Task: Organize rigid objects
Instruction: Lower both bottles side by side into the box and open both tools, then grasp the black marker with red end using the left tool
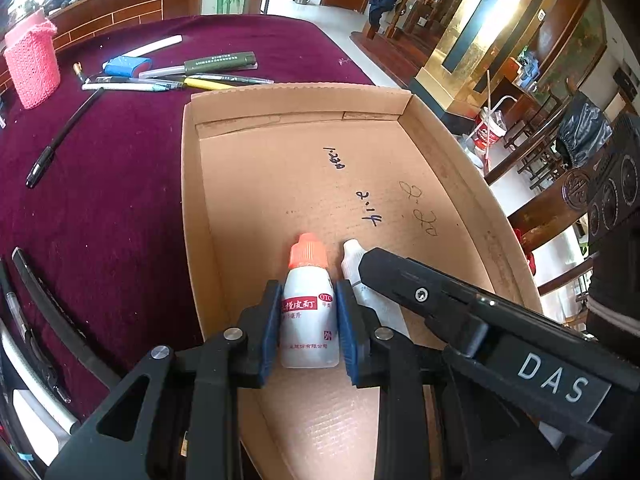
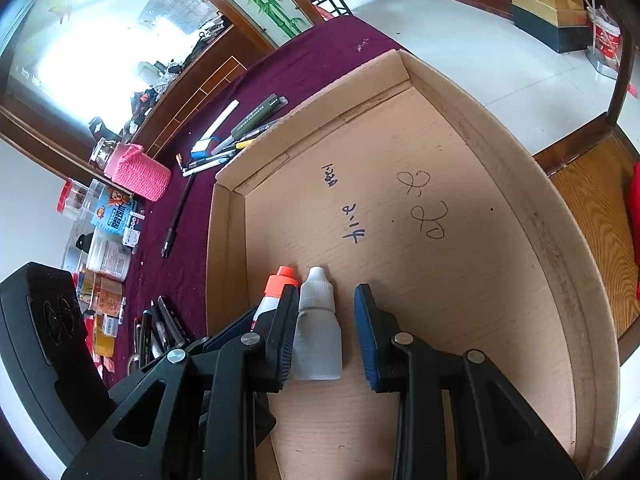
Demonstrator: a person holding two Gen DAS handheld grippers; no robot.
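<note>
- Two small dropper bottles lie side by side on the floor of the cardboard tray (image 2: 560,264), near its left wall and the near end: an orange-capped bottle (image 1: 308,304) with a printed red label, and a plain white-capped bottle (image 2: 318,328) just to its right, close enough that they may touch.
- The left gripper (image 1: 308,326) straddles the orange-capped bottle with its blue pads right against both sides, a narrow grip that looks clamped on it.
- The right gripper (image 2: 326,330) straddles the white-capped bottle; its left pad lies along the bottle, but a clear gap shows between the bottle and the right pad, so it looks let go or not yet gripped.
- Judged from this, both bottles are already laid in the tray as a neat pair; the rest of the tray floor is bare apart from handwriting.
- Much seems left: a cluster of pens (image 1: 180,76) and a blue case (image 1: 128,66) lie on the maroon cloth (image 1: 120,200) beyond the tray's far edge, a black pen (image 1: 60,140) lies apart to the left, and more pens sit at the near left.
- A pink knitted cup (image 1: 32,68) and jars stand further off; whether they belong to the task I cannot tell.
</note>
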